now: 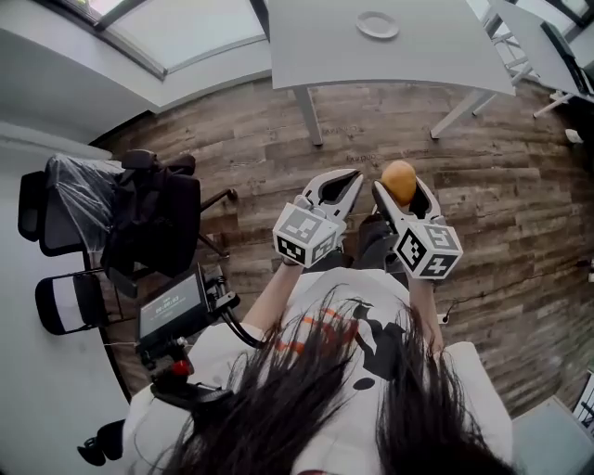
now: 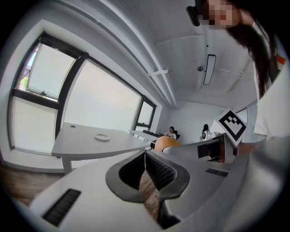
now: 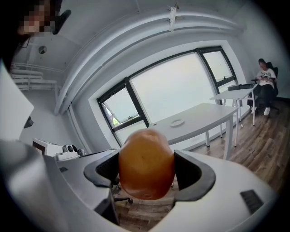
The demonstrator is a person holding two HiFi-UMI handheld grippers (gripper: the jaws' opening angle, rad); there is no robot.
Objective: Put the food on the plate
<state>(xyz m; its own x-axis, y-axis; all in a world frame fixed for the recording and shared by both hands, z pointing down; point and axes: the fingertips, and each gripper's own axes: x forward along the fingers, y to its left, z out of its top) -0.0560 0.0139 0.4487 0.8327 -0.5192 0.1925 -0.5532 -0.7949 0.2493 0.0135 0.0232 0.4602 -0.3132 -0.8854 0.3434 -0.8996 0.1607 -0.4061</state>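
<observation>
An orange-brown rounded piece of food (image 1: pixel 399 180) (image 3: pixel 146 164) sits clamped between the jaws of my right gripper (image 1: pixel 402 192) (image 3: pixel 146 168), held in the air over the wooden floor. A white plate (image 1: pixel 378 24) (image 3: pixel 176 123) (image 2: pixel 102 137) lies on a grey table (image 1: pixel 418 56) some way ahead of both grippers. My left gripper (image 1: pixel 351 180) (image 2: pixel 145 154) hovers just left of the right one, its jaws closed tip to tip with nothing in them. The food (image 2: pixel 165 142) shows beyond its tips in the left gripper view.
Office chairs draped with a black jacket (image 1: pixel 148 213) stand at the left, with a screen on a stand (image 1: pixel 172 311) nearer me. More tables and a chair (image 1: pixel 548 46) are at the far right. Seated people (image 3: pixel 265 86) are at the room's far end.
</observation>
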